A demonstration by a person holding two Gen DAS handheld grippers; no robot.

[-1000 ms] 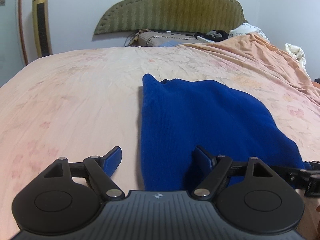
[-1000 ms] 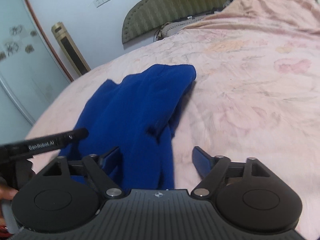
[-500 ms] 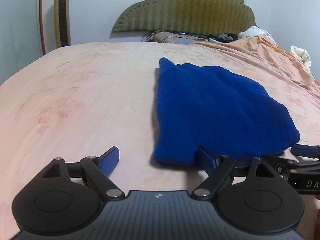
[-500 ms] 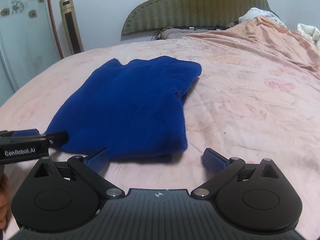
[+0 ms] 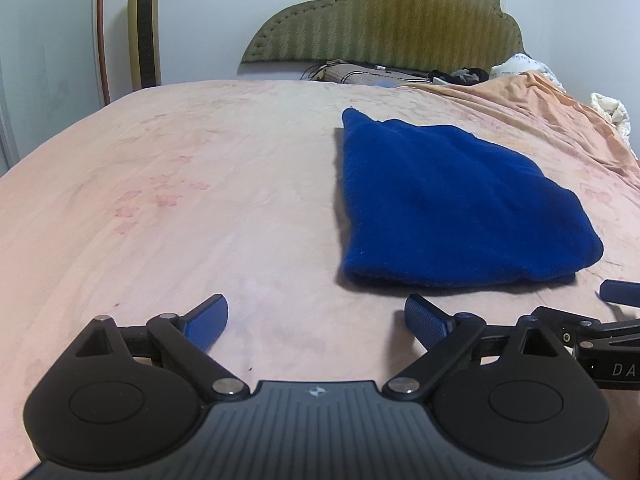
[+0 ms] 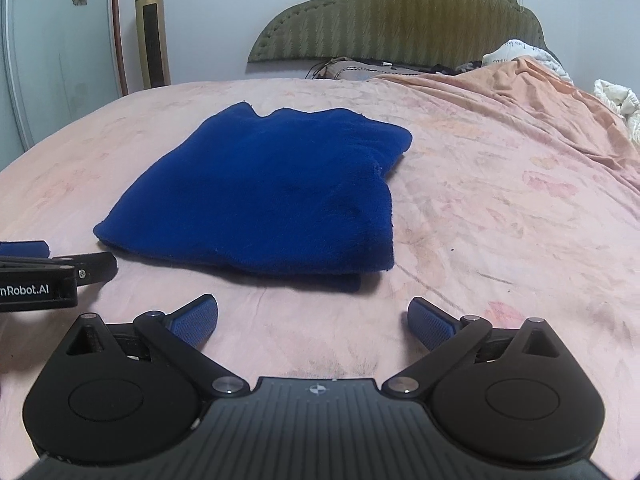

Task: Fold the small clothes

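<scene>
i see the folded blue garment [image 5: 448, 204] lying flat on the bed [image 5: 180, 200]; my left gripper [image 5: 316, 316] is opening with nothing between its jaws, my right gripper [image 6: 312, 316] gapes wide, empty.

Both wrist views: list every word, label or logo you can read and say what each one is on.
"nRobot.AI": on the side of the left gripper, cut off by the frame edge in the right wrist view.
"DA": on the side of the right gripper, cut off at the frame edge in the left wrist view.
Small emblem on each gripper body: a symbol, no letters.
Marking atop the gold tower unit: too small to read.
</scene>
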